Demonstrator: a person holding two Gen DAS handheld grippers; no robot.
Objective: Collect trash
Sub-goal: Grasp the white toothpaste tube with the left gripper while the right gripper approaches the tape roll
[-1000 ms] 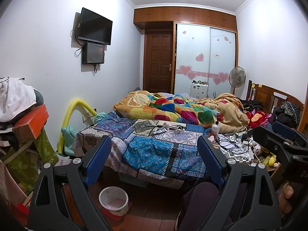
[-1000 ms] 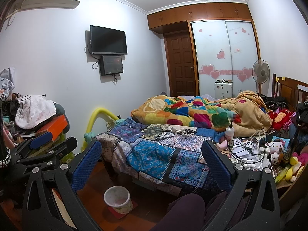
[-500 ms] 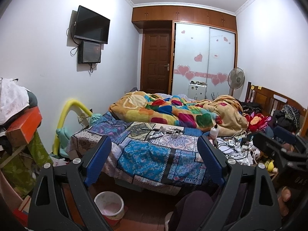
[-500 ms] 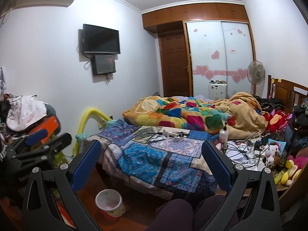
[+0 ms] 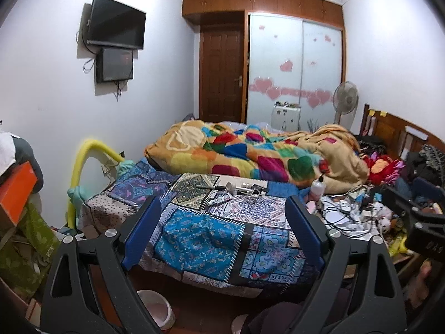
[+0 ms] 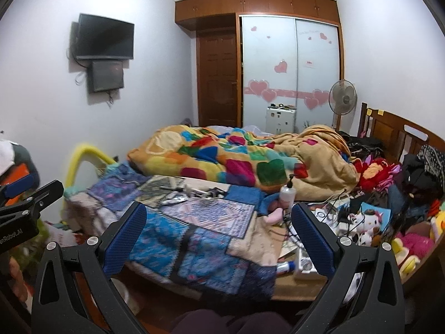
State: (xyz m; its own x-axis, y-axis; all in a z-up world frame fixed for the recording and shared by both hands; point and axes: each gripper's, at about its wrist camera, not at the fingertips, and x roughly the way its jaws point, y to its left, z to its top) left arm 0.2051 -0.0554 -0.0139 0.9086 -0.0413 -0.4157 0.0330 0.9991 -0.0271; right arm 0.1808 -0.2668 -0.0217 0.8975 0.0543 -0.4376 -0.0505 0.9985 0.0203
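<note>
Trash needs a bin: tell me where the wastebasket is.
In the left wrist view, the pale wastebasket stands on the floor at lower left, below the bed's patchwork cover.

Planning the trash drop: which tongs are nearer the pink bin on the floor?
Left. The bin lies close beneath the left tongs, low between their fingers; the right tongs are farther off to its right.

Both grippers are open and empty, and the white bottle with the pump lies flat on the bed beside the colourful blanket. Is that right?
Not quite. The white bottle stands upright, as the right wrist view shows. The rest holds: it is beside the colourful blanket, and the left gripper and right gripper are open and empty.
</note>
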